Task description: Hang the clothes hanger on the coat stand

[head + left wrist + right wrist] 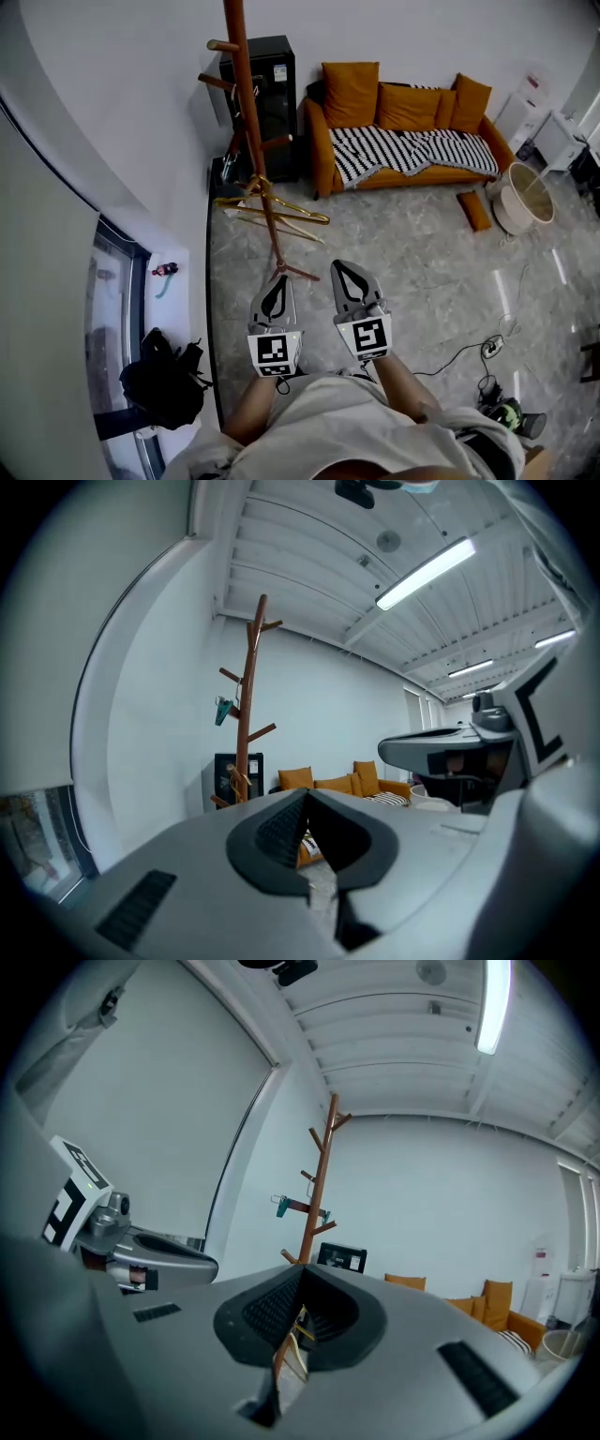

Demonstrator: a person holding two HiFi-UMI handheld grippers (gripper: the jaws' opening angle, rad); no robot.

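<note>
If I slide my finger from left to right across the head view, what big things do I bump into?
black bag → coat stand → orange sofa → round white tub

The coat stand [248, 103] runs past the head view's top edge, its crown unseen
</note>
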